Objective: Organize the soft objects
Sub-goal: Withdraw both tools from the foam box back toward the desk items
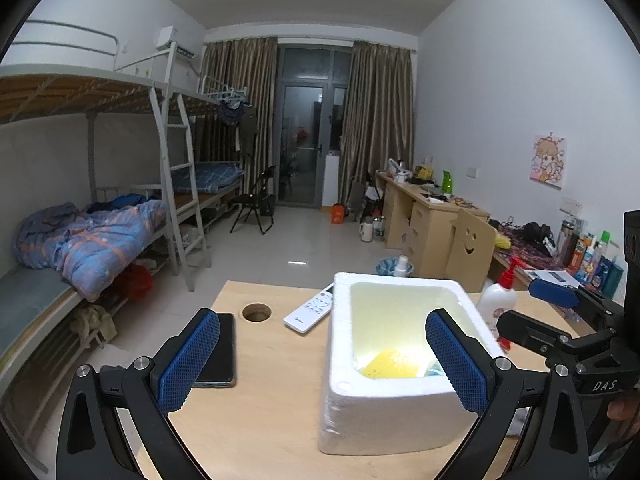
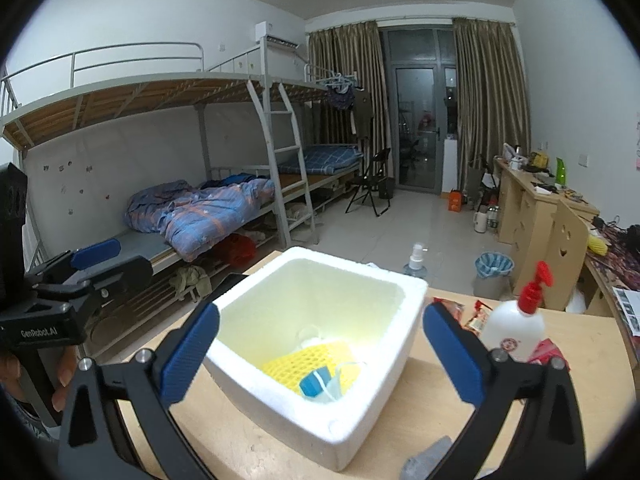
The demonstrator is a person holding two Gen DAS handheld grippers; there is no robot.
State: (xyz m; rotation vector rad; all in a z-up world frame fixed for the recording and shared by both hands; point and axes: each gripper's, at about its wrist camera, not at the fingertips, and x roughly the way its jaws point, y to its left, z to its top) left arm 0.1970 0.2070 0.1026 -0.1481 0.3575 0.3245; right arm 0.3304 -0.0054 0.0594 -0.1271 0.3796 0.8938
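Note:
A white foam box stands on the wooden table. Inside it lie a yellow foam net and a blue-and-white face mask on the net's near edge. My right gripper hovers open just before the box, with nothing between its blue pads. In the left wrist view the box sits to the right of centre with the yellow net at its bottom. My left gripper is open and empty, its right finger in front of the box.
On the table left of the box lie a black phone, a white remote and a round hole. Right of the box stand a white pump bottle and red snack packets. A grey object lies near the front edge.

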